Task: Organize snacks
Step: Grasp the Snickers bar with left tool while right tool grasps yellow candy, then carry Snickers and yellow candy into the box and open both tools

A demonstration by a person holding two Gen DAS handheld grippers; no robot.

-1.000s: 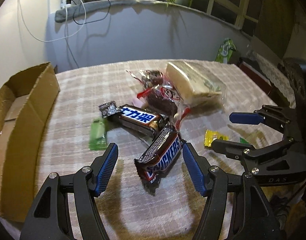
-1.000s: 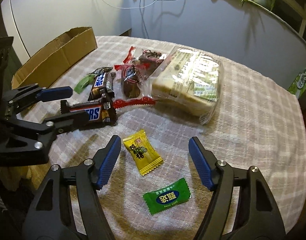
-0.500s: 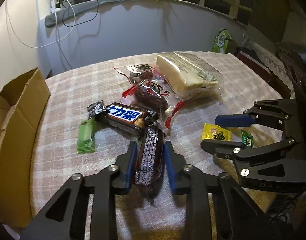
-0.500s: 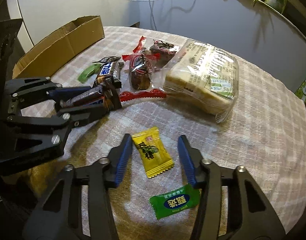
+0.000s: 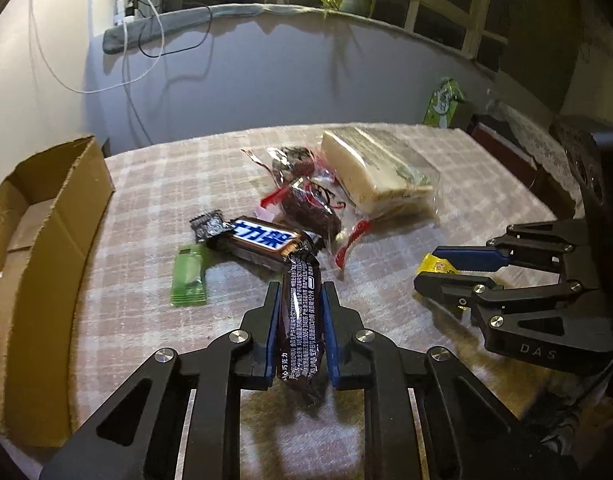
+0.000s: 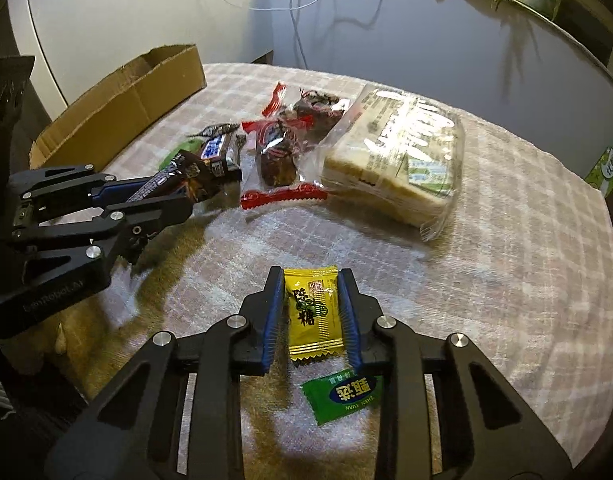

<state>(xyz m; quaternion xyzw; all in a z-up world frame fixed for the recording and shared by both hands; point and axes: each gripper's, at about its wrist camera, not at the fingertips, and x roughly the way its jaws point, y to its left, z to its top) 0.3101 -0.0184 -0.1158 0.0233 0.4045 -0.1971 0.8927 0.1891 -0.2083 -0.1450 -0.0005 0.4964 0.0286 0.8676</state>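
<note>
My left gripper is shut on a brown Snickers bar, gripped on edge with its printed back up; it also shows in the right wrist view, lifted a little off the cloth. My right gripper is shut on a yellow candy packet, which also shows between its fingers in the left wrist view. A second chocolate bar with a blue label lies ahead of the left gripper. A green candy lies under the right gripper. An open cardboard box stands at the left.
On the checked tablecloth lie a wrapped sandwich-bread pack, two clear bags of dark cakes with red trim, and a flat green packet. A green carton stands beyond the table's far edge. A wall runs behind.
Both grippers have closed: the left on the Snickers bar, turning it on edge and lifting it, the right on the yellow candy. Both were wide open a second ago.
</note>
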